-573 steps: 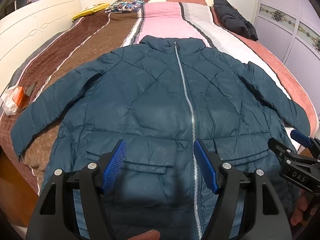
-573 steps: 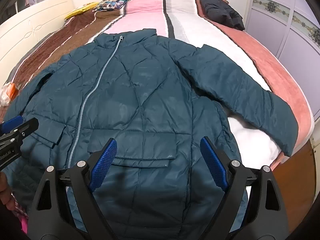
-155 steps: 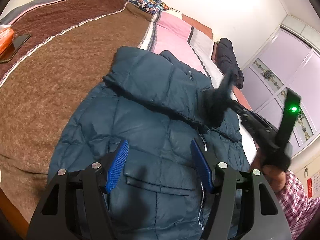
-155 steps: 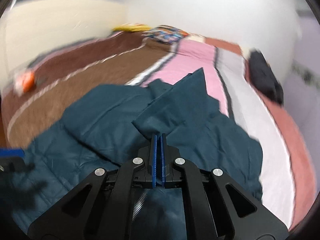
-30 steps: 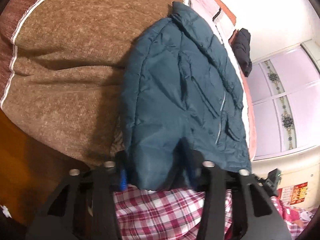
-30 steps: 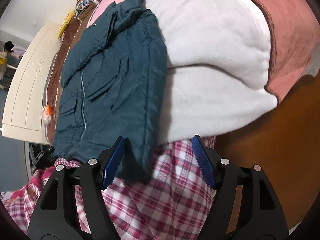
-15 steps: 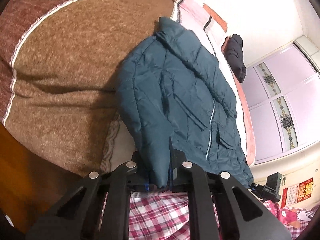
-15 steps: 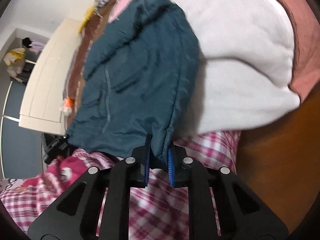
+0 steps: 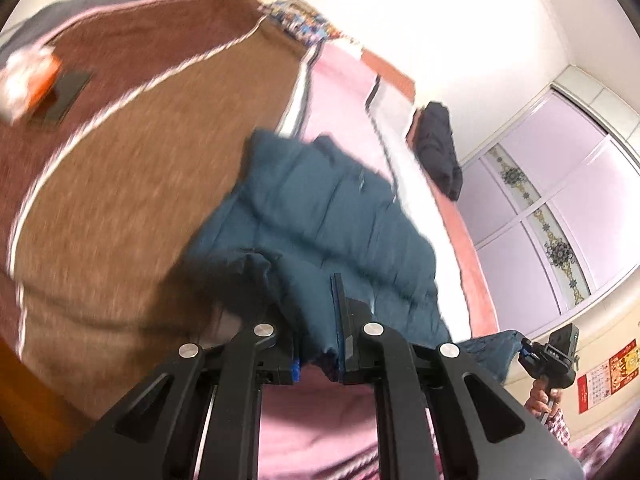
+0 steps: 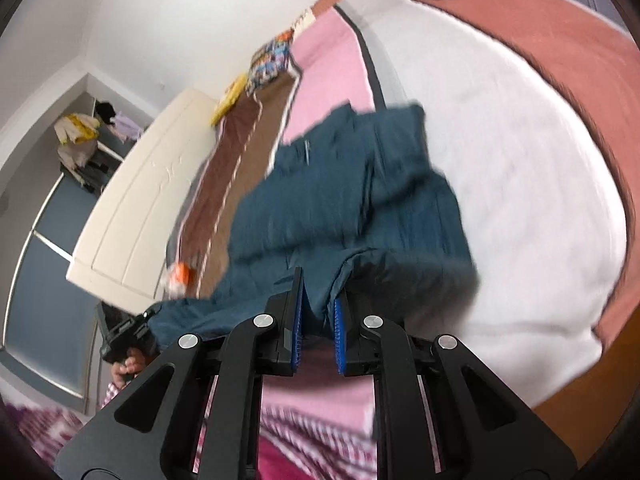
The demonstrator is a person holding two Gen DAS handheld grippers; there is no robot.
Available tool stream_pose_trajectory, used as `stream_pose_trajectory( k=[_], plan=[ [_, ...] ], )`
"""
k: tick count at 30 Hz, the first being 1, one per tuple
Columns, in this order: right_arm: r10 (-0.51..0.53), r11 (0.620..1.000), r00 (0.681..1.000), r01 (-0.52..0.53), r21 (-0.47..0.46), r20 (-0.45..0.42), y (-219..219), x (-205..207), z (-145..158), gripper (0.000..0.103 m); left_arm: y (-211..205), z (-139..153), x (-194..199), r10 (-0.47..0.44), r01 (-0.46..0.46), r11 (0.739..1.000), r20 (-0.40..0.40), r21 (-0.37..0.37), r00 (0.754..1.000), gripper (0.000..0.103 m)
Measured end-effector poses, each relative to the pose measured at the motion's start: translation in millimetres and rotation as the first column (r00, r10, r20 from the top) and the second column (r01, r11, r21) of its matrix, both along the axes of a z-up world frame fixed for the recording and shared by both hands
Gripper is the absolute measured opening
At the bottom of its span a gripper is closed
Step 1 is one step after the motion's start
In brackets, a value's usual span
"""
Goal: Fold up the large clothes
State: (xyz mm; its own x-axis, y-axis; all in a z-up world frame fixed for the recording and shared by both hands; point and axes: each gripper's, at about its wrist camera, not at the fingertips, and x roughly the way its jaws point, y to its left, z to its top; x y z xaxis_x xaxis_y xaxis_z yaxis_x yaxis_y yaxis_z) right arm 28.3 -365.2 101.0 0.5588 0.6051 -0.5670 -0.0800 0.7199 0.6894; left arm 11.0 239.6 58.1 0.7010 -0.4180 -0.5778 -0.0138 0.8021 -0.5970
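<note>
Left gripper (image 9: pixel 316 344): jaws narrow, clamped on a hem corner of the dark teal quilted puffer jacket (image 9: pixel 340 216). Right gripper (image 10: pixel 318 328): jaws narrow, pinching the opposite hem corner. Jacket lifted at the near edge, the rest lying bunched on the striped brown, pink and white bedspread (image 9: pixel 132 152).

Left view only: orange packet (image 9: pixel 28 76) beside a dark flat phone-like object (image 9: pixel 66 96); lilac wardrobe doors (image 9: pixel 568 184); black garment (image 9: pixel 438 148) at the far bed edge.

Right view only: cream headboard (image 10: pixel 140 204), patterned pillow (image 10: pixel 268 60). Both views motion-blurred.
</note>
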Motion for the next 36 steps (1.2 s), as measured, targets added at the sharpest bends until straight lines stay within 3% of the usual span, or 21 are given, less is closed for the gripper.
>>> stream_pose_trajectory(
  k=[6, 9, 13, 17, 21, 26, 31, 36],
  plan=[
    [-0.065, 0.998, 0.997, 0.066, -0.017, 0.035, -10, 87, 23, 0.013, -5, 41, 71, -0.008, 0.006, 1.0, 0.074, 0.027, 0.997, 0.012],
    [-0.087, 0.995, 0.994, 0.09, -0.044, 0.06, -9, 135, 33, 0.013, -13, 59, 126, -0.003, -0.002, 0.998, 0.086, 0.067, 0.996, 0.012],
    [-0.131, 0.989, 0.987, 0.137, -0.058, 0.095, -6, 205, 42, 0.013, -16, 72, 190, 0.023, -0.031, 0.996, 0.089, 0.089, 0.996, 0.012],
    [-0.173, 0.98, 0.981, 0.18, -0.08, 0.09, -10, 272, 29, 0.013, -27, 74, 259, 0.059, -0.064, 0.992, 0.053, 0.107, 0.997, 0.012],
    [-0.23, 0.967, 0.973, 0.232, -0.109, 0.024, -14, 345, -7, 0.013, -35, 47, 329, 0.11, -0.105, 0.987, -0.03, 0.125, 0.993, 0.012],
    [-0.253, 0.956, 0.965, 0.239, -0.169, -0.068, -7, 408, -70, 0.013, -34, -5, 384, 0.143, -0.128, 0.984, -0.127, 0.121, 0.981, 0.012],
    [-0.265, 0.952, 0.956, 0.24, -0.19, -0.124, -8, 435, -116, 0.013, -31, -53, 417, 0.163, -0.143, 0.984, -0.205, 0.109, 0.965, 0.012],
    [-0.253, 0.948, 0.954, 0.212, -0.237, -0.158, -3, 442, -147, 0.013, -32, -80, 429, 0.168, -0.147, 0.984, -0.243, 0.102, 0.956, 0.014]
  ],
)
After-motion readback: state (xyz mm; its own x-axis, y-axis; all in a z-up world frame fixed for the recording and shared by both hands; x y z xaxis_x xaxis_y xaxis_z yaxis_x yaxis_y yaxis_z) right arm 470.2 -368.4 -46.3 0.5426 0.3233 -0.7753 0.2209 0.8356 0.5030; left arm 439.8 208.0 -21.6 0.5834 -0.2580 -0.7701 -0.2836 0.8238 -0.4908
